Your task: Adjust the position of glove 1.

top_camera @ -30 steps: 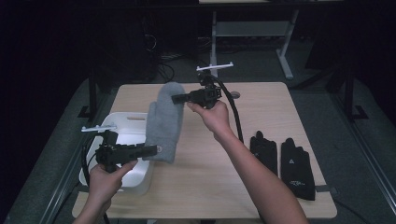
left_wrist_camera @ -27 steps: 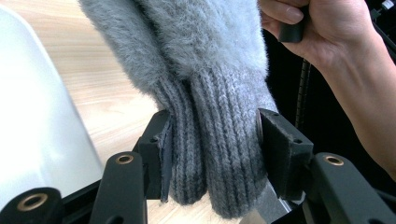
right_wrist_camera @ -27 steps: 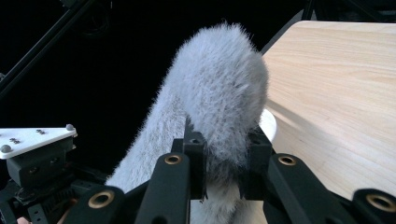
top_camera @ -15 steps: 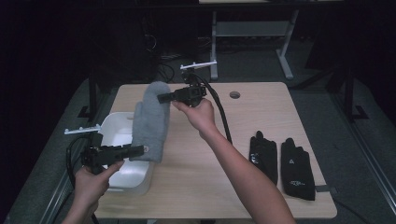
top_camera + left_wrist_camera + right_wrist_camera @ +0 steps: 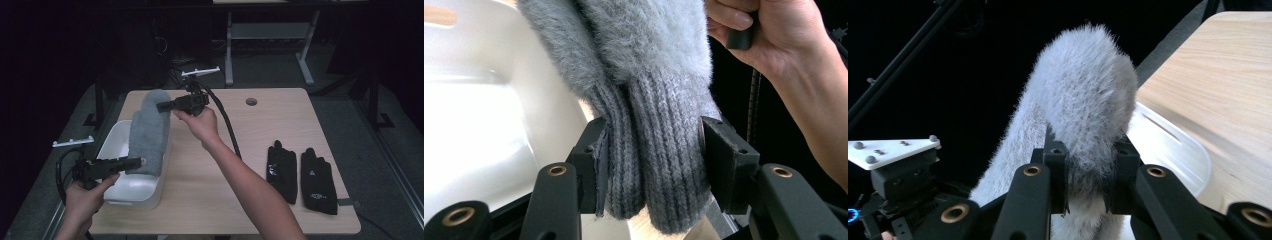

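- The grey mitten (image 5: 149,132) is a thick, fuzzy piece with a rounded fingertip end and a ribbed knit cuff; in the high view it hangs stretched between the two grippers, above the white tub (image 5: 116,192).
- In the left gripper view the cuff of the mitten (image 5: 654,150) shows tight vertical ribs in darker grey, while the body above it is soft, long-piled fluff.
- The left gripper (image 5: 131,162) has its black jaws clamped on that ribbed cuff, one pad pressed against each side, the knit bunched between them.
- The right gripper (image 5: 162,106) is closed on the fluffy rounded tip of the mitten (image 5: 1083,115), its two pads sunk into the pile.
- The white tub is a smooth, glossy plastic box with rounded corners, standing at the left edge of the pale wood-grain table (image 5: 260,135).
- Two black gloves (image 5: 300,172) lie flat side by side on the right part of the table, well apart from the mitten; their fabric looks matte, and small pale marks on them are too small to read.
- The mitten's lower part hides the inside of the tub, so I cannot tell whether it touches the bottom.
- The left forearm is cut off by the bottom edge of the high view.
- The surroundings beyond the table are dark; only a pale frame stands out there.
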The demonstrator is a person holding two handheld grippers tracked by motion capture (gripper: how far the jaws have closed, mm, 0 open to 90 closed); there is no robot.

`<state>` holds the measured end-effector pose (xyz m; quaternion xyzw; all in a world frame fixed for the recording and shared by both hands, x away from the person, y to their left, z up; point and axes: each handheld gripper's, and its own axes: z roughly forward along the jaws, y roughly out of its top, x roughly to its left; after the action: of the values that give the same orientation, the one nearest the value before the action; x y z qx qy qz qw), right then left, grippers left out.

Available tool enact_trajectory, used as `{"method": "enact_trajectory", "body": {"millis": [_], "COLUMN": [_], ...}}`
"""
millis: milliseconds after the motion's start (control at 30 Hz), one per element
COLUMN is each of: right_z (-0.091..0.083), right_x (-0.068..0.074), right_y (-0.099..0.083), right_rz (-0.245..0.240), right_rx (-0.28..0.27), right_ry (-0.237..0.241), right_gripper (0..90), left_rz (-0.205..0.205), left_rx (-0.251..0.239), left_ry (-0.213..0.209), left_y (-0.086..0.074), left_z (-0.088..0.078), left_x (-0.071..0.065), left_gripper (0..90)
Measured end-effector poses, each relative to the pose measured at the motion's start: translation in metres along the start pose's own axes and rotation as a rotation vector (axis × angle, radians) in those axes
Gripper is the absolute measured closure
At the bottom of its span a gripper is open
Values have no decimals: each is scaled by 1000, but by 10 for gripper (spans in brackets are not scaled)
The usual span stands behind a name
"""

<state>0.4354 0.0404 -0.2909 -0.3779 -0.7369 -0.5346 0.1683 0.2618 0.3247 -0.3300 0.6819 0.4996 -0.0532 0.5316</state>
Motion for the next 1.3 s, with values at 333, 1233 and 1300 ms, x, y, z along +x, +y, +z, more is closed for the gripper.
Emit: {"method": "enact_trajectory", "body": {"millis": [333,1233,1300], "right_z": [22,85,89], "right_x": [-1,-6,-7], "right_y": [-3,-20,-22], "right_rz": [19,37,36], "right_rx": [10,98,103], "right_ry": [35,33,31], "right_gripper": [755,756,756], "left_rz": [-29,-106,-104], "left_rx": [-8,33,44], "left_ry": [21,92,103], "left_y": [-7,-32,-33], "left_z": [-14,-37,-38], "left_x": [13,55,57], "left_gripper": [488,477,477]}}
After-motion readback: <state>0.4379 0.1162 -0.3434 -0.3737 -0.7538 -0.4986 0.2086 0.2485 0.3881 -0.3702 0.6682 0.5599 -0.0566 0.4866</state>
